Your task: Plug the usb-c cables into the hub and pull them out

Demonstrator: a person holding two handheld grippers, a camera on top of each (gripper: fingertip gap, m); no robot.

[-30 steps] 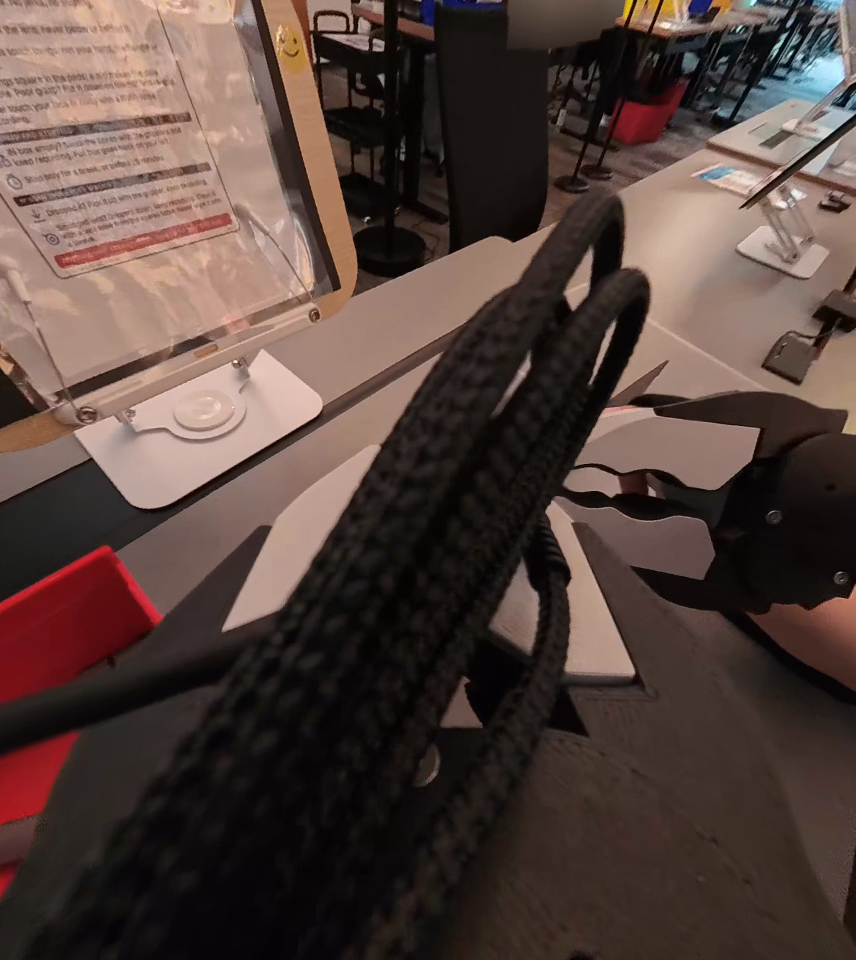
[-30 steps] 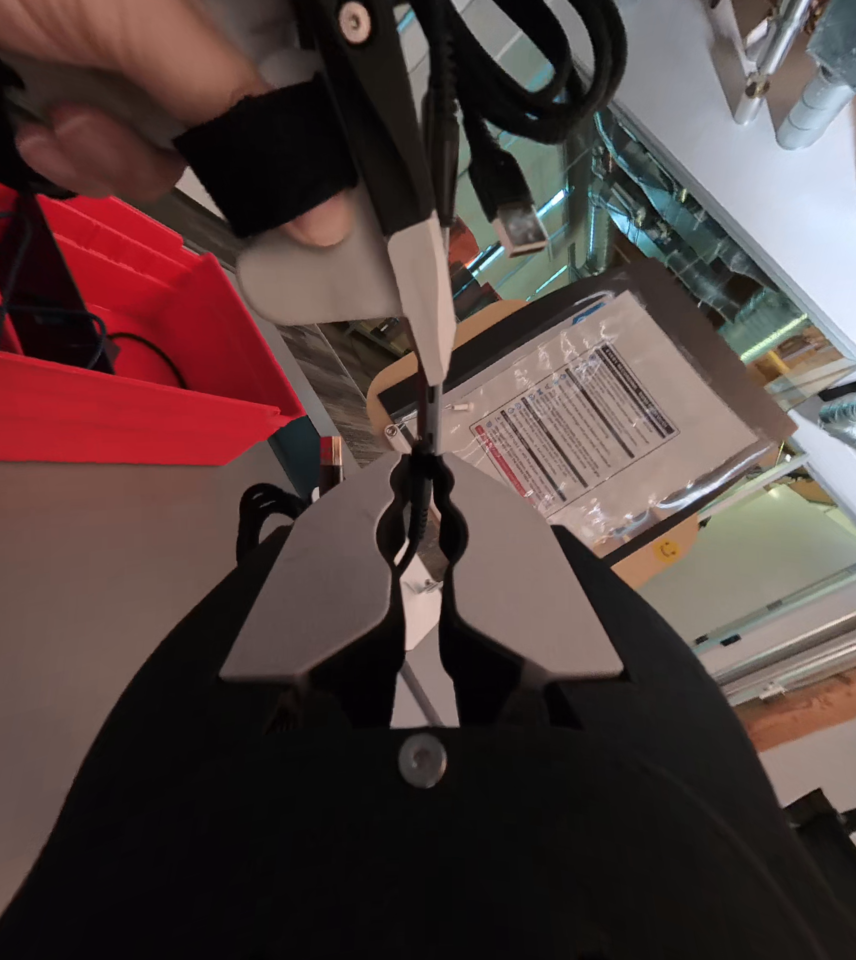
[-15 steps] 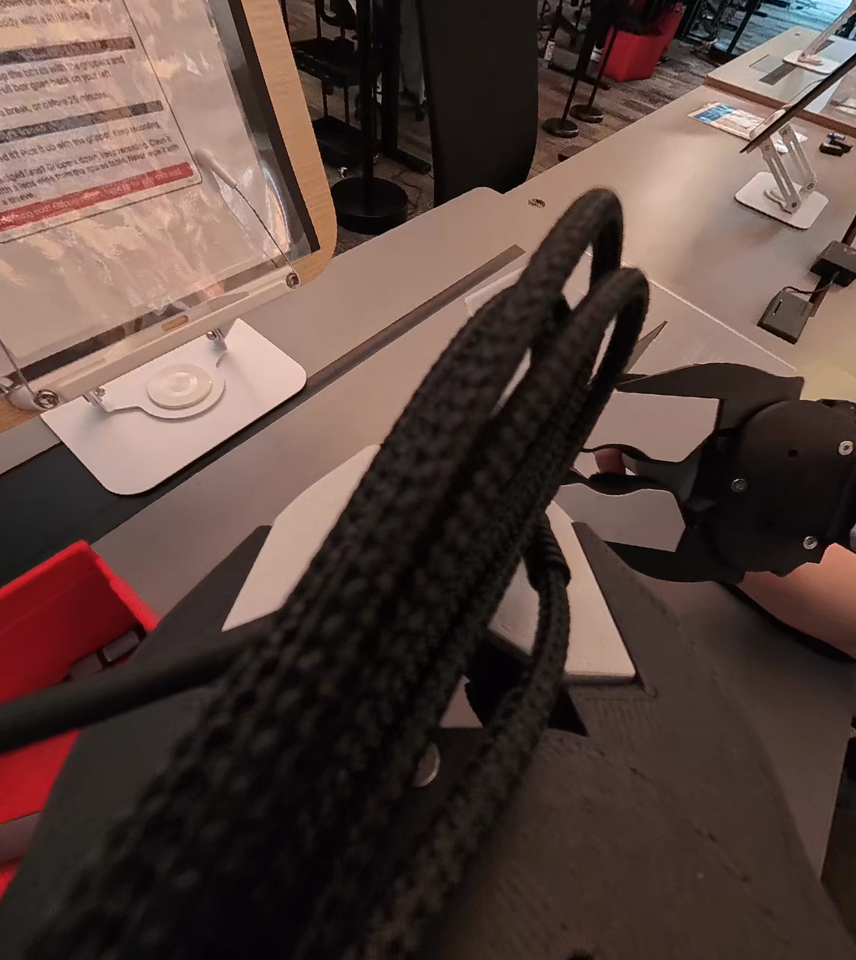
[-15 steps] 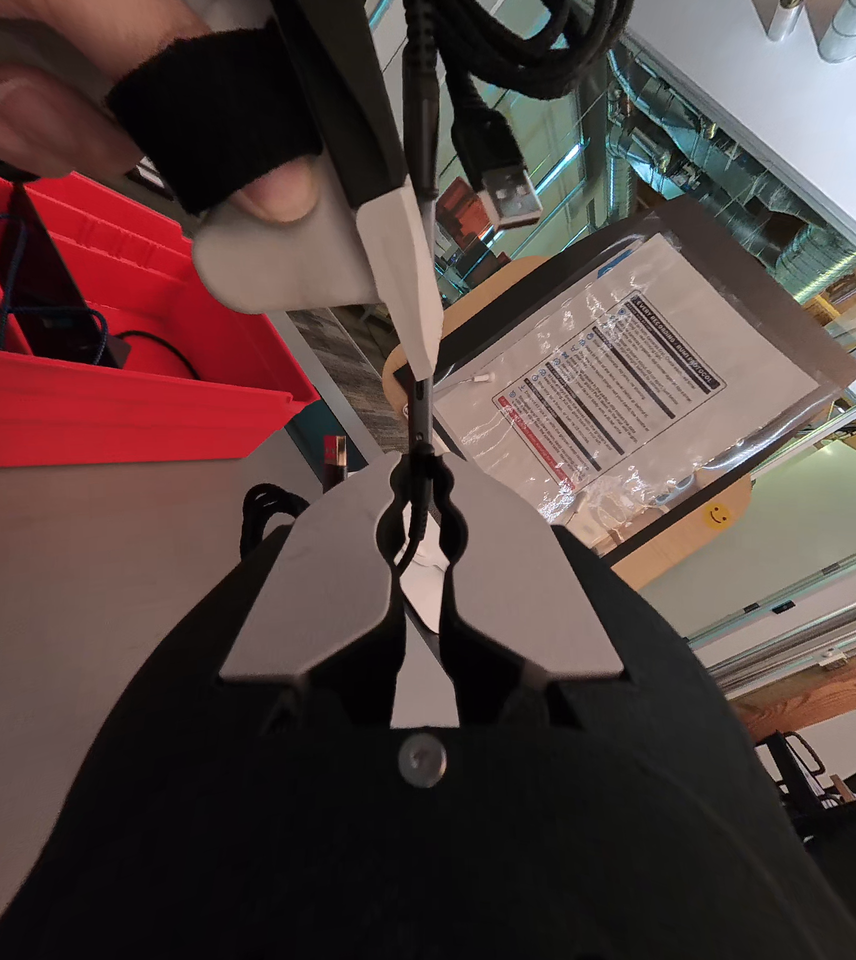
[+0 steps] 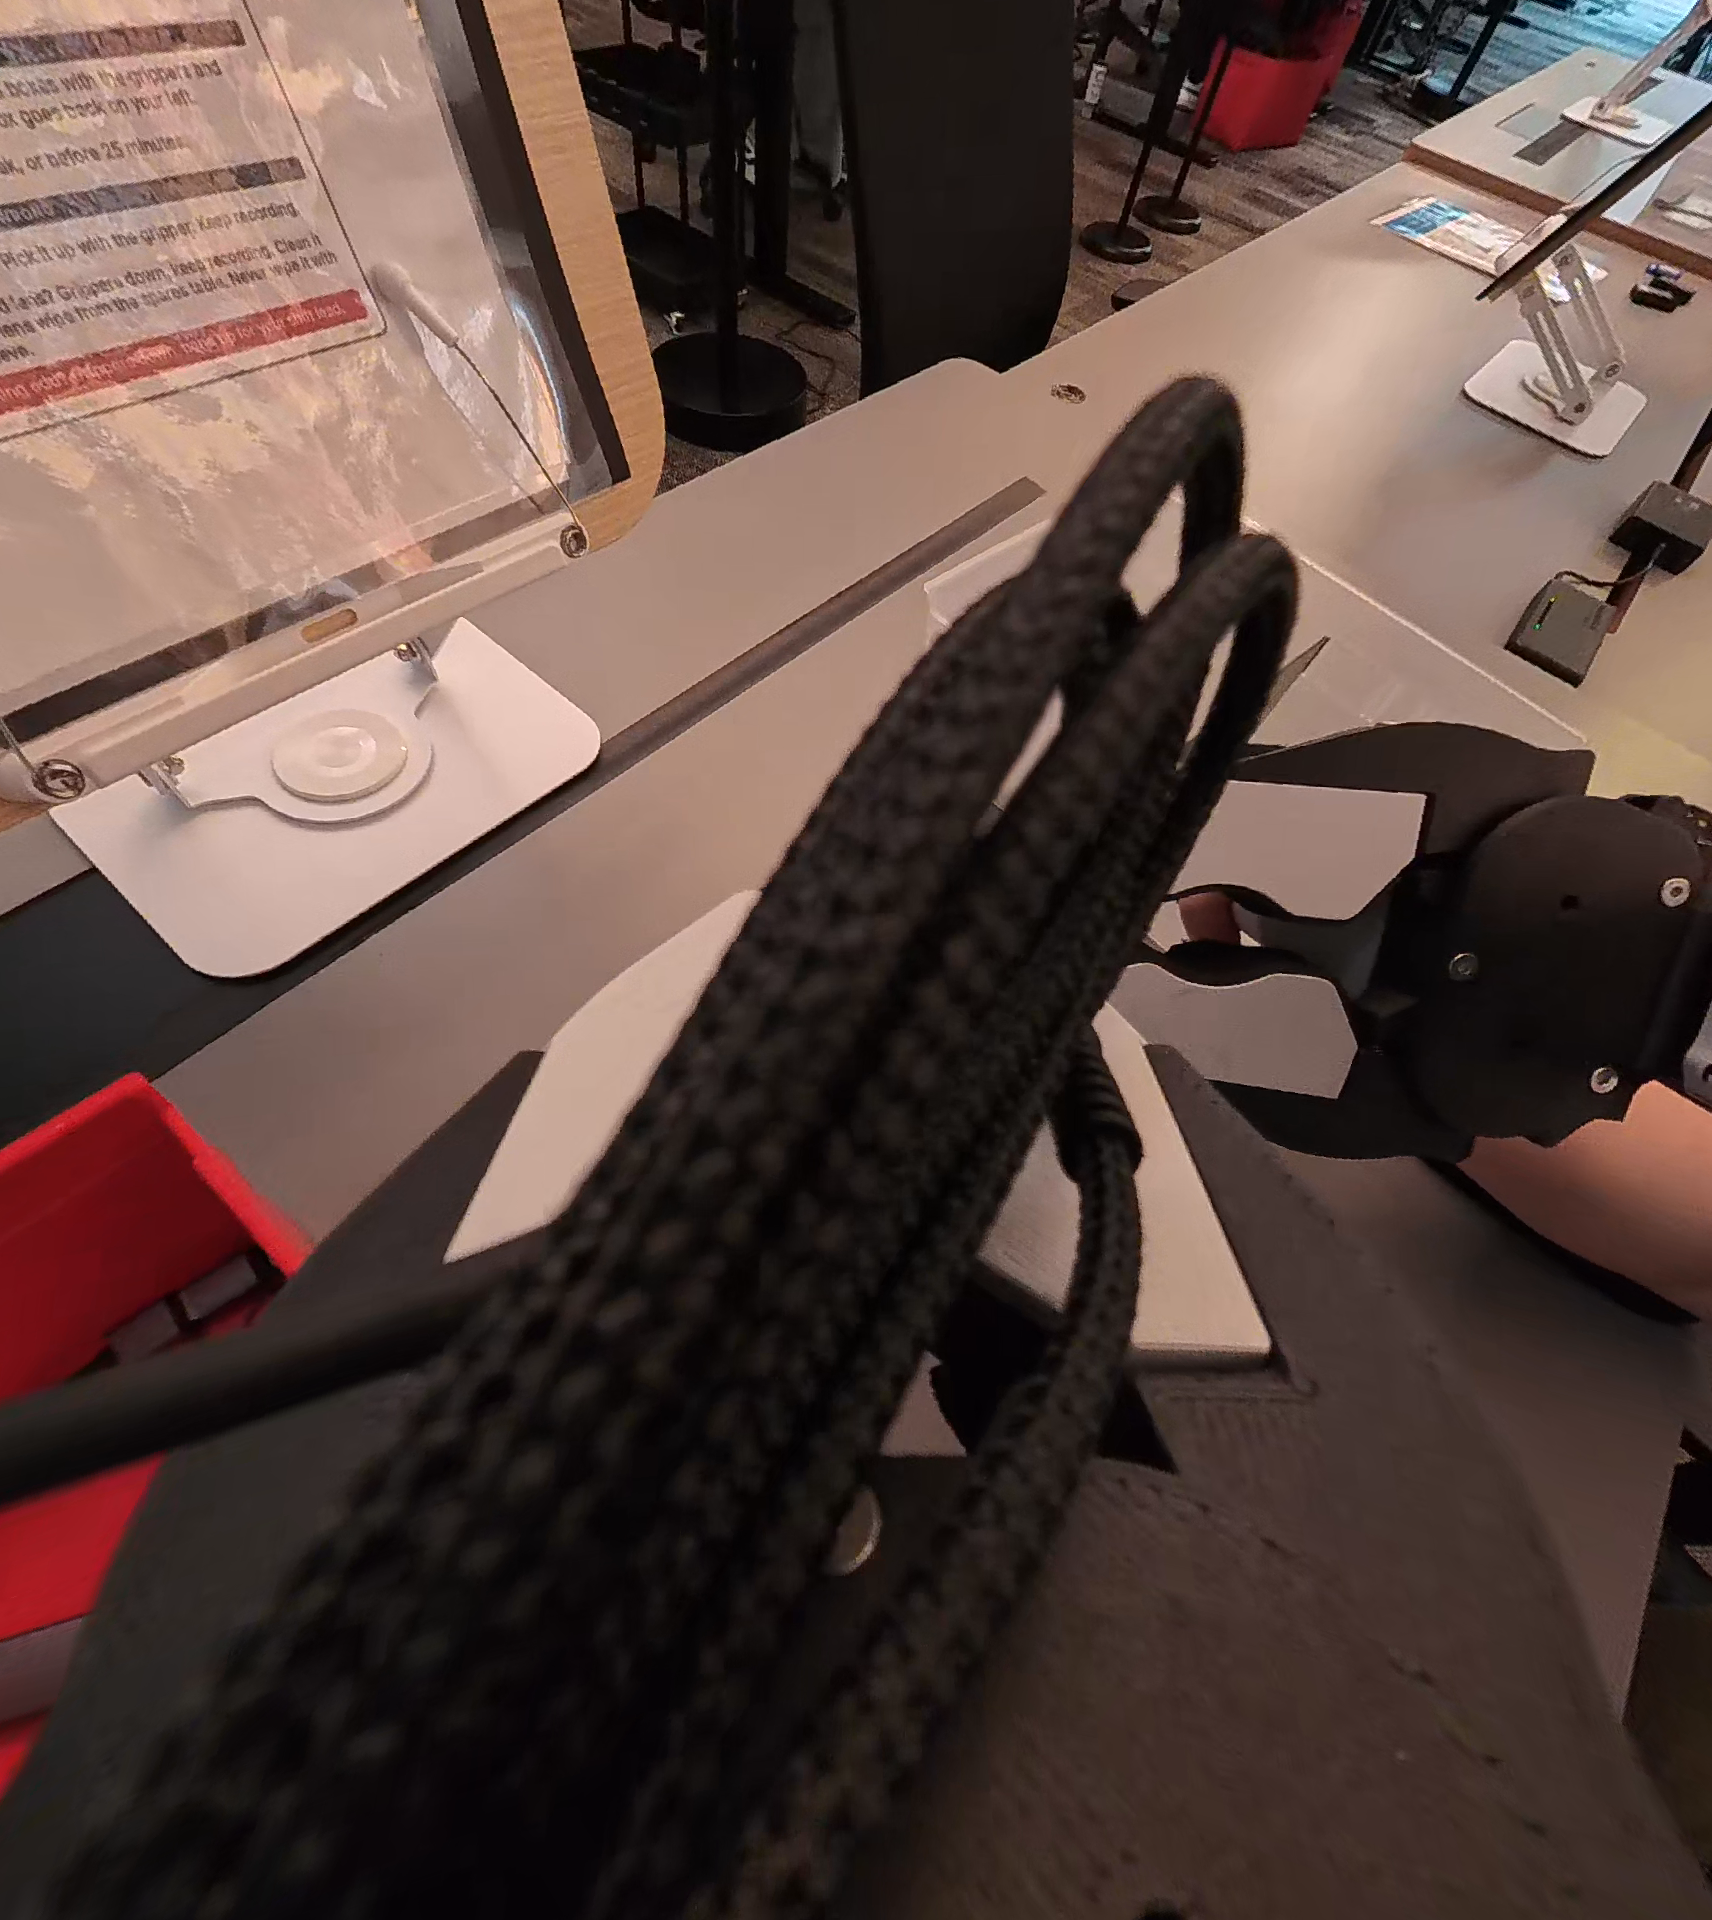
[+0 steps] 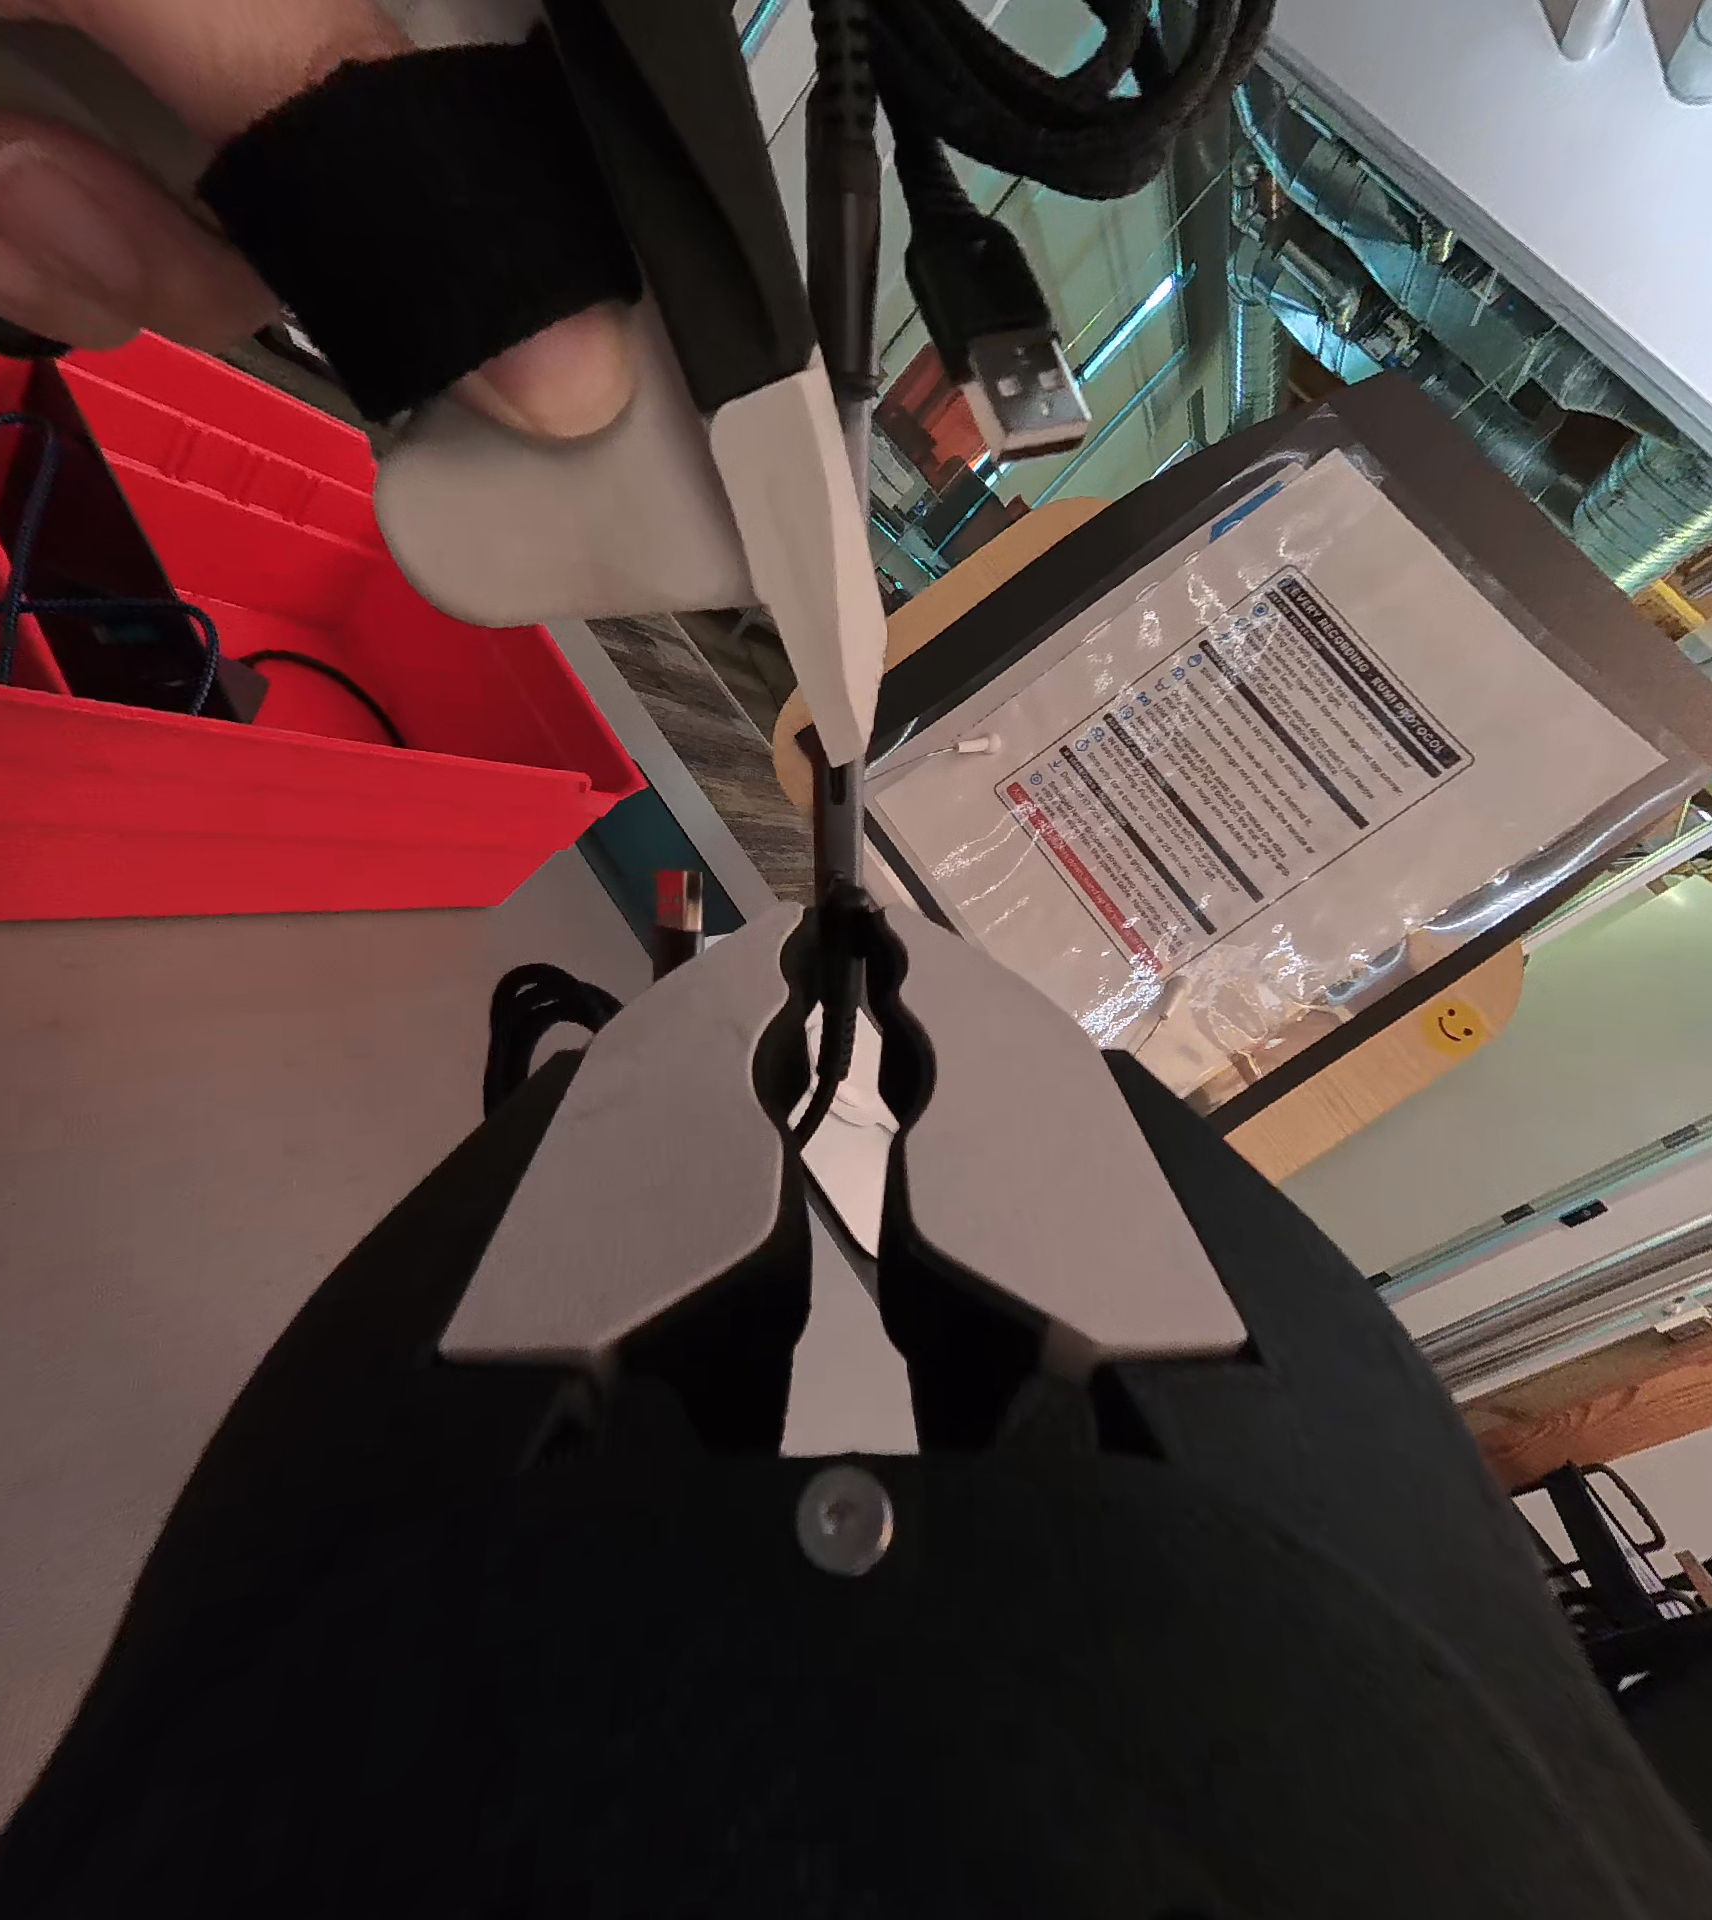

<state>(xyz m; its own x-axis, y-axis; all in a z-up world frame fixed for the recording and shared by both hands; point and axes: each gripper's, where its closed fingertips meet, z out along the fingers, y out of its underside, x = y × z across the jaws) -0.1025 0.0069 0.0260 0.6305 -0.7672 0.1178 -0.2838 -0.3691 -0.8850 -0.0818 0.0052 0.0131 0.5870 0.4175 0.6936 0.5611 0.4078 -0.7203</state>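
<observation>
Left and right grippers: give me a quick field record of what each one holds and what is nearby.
left gripper: shut on braided black cable, coiled loops draped over its fingers
right gripper: shut on thin cable end, pinched at its fingertips
loose plug: USB-A plug dangling free
red bin: on the table, cables inside
hub: cannot tell
backdrop: instruction sheet on stand

cable point(image 5: 893, 1039): black braided, bundled in loops, draped over the left jaws, loop ends arching past their tips | plug end point(image 6: 844, 831): slim dark connector, upright, pinched between the right jaws at their tips, above them running into the left jaws | USB-A plug point(image 6: 1023, 400): silver, hanging free beside the left jaws
</observation>
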